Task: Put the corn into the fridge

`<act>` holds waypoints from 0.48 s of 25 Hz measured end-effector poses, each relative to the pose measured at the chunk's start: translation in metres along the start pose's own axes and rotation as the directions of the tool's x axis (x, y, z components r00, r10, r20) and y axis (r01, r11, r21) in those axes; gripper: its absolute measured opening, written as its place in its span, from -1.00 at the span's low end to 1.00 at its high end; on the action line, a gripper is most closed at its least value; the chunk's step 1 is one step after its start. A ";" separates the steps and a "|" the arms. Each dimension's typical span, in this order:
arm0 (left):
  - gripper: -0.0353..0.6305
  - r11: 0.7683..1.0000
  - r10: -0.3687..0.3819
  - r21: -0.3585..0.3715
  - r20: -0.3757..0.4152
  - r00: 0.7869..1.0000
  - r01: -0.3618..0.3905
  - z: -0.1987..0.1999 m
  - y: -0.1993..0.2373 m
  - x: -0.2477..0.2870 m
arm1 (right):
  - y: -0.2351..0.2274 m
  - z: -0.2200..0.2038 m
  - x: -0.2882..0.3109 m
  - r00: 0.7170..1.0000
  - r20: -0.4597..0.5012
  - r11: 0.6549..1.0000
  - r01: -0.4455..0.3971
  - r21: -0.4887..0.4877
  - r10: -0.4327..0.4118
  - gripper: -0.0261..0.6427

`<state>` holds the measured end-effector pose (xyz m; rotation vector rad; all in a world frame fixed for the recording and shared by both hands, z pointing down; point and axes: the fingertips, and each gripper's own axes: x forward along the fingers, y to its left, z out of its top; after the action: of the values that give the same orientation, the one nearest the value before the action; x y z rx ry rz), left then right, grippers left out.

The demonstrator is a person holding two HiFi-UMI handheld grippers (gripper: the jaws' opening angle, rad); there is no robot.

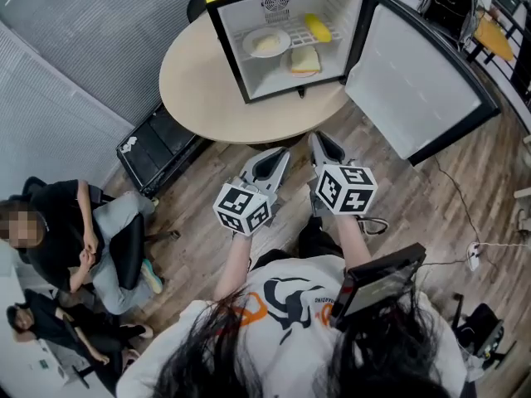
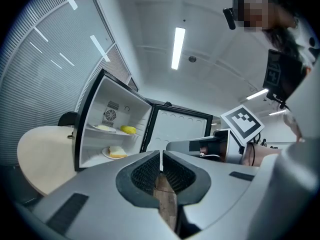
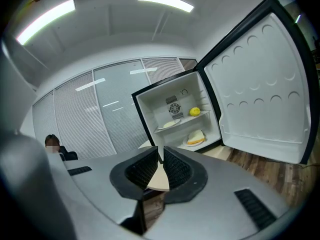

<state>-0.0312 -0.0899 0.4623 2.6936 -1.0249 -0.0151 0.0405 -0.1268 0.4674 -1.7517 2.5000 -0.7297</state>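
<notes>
- Corn (image 1: 318,28) lies inside the fridge (image 1: 217,40), at the right end of the upper shelf, near a white plate (image 1: 266,42). A sandwich-looking piece (image 1: 304,60) sits on the level below.
- The fridge stands on the round bench (image 1: 187,81), with its door (image 1: 415,89) swung wide to the right.
- Left tool (image 1: 278,157): jaws pressed together, nothing between them, only wood floor behind the slit.
- Right tool (image 1: 322,143): same, pressed together and empty.
- Both tools are side by side over the floor, short of the bench, tips toward the fridge.
- My read: the corn looks placed, and probably only the door is left.
- Handling, if it is picked up again: it looks like a short, stiff, light cob, though I can't tell real from toy. It is rounded, so it may roll on the shelf. The kernels are bumpy, so grip should be fair.
- Best hold is across the middle of its length, with the jaws on opposite sides rather than at an end.
- Only the head view shows both tools together, the whole bench and people seated at the left.
- The left gripper view catches the right tool's marker cube alongside; the right gripper view shows no left tool.
- The right gripper view looks more squarely into the shelves.
</notes>
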 end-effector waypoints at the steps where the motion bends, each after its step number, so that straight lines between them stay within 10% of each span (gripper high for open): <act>1: -0.85 1.000 -0.003 -0.002 0.000 1.000 0.003 -0.002 -0.003 -0.006 | 0.004 -0.004 -0.004 1.000 -0.001 1.000 0.003 0.000 -0.003 -0.78; 12: -0.85 1.000 -0.030 0.008 0.006 1.000 0.030 -0.012 -0.020 -0.053 | 0.035 -0.036 -0.040 1.000 0.004 1.000 0.017 0.015 -0.017 -0.78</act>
<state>-0.0569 -0.0382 0.4649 2.7174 -0.9884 -0.0253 0.0151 -0.0680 0.4765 -1.7701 2.4734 -0.7439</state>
